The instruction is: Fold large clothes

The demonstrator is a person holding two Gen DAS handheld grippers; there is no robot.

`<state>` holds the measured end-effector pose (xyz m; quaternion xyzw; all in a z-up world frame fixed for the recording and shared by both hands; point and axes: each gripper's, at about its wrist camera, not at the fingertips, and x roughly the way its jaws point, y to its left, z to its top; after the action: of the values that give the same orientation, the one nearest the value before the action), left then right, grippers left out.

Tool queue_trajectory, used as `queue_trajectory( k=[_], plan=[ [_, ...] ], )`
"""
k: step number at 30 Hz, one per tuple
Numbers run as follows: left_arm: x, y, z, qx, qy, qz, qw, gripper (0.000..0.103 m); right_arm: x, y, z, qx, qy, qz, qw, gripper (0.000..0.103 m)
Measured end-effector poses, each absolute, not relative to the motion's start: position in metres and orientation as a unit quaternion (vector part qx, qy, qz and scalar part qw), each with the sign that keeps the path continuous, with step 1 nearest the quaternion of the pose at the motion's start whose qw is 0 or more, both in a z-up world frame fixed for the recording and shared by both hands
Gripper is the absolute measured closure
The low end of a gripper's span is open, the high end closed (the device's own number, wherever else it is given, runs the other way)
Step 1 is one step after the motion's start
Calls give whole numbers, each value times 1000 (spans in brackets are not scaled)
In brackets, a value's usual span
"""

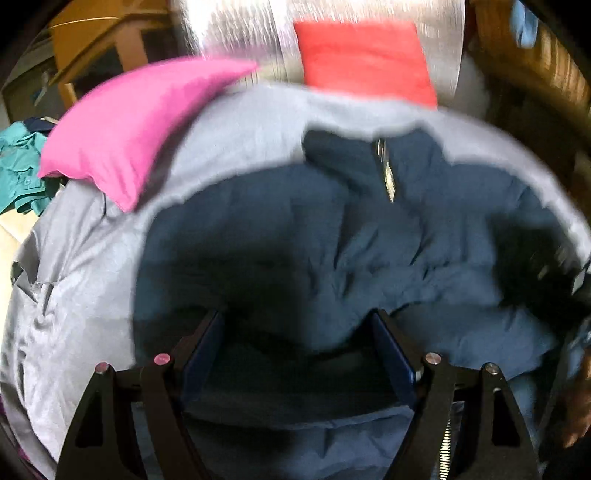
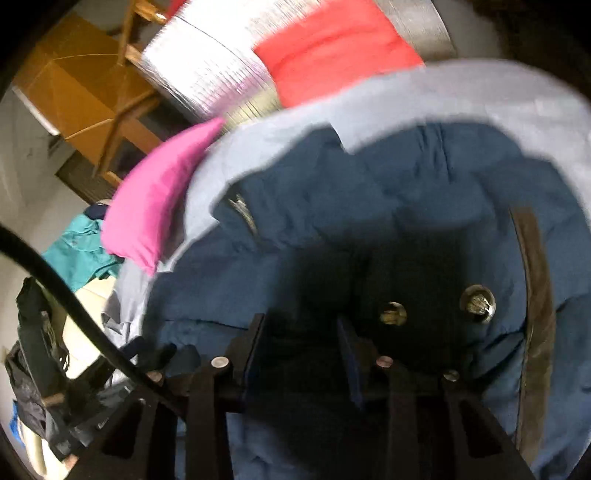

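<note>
A large navy padded jacket (image 1: 332, 236) with a pale grey lining (image 1: 92, 258) lies bunched in front of both grippers. Its zip (image 1: 386, 170) shows near the collar. In the right wrist view the jacket (image 2: 406, 206) shows two metal snaps (image 2: 477, 303) and a dark strip along the right. My left gripper (image 1: 299, 332) has its fingers wide apart just over the navy fabric, holding nothing. My right gripper (image 2: 301, 325) has its fingers apart over dark shadowed fabric. Both views are motion-blurred.
A pink garment (image 1: 133, 122) lies at the jacket's left and a red one (image 1: 365, 55) beyond it, on a silver surface (image 1: 240, 29). Teal clothing (image 1: 18, 170) lies at far left. A wooden chair (image 2: 122, 96) stands behind. A black cable (image 2: 74, 306) crosses the right view.
</note>
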<state>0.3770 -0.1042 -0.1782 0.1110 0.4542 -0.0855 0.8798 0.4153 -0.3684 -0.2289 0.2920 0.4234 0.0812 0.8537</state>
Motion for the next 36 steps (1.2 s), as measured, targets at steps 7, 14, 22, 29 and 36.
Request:
queue_trajectory(
  k=[7,14,22,29,36],
  plan=[
    [373,-97,-160,91,452,-95,882,22,395,-411,-202,339,389,84,853,56],
    [373,-62,-144,90,434,-44,895,22,352,-501,-195,437,318,11,841,53],
    [389,-31,-165,79,472,-7,878,21,356,-509,-217,499,309,63,807,53],
    [386,-38,-170,102,475,-9,874,21,379,-494,-244,469,362,20,805,65],
    [383,-30,-152,75,458,-20,885,21,360,-492,-209,465,339,35,817,63]
  ],
)
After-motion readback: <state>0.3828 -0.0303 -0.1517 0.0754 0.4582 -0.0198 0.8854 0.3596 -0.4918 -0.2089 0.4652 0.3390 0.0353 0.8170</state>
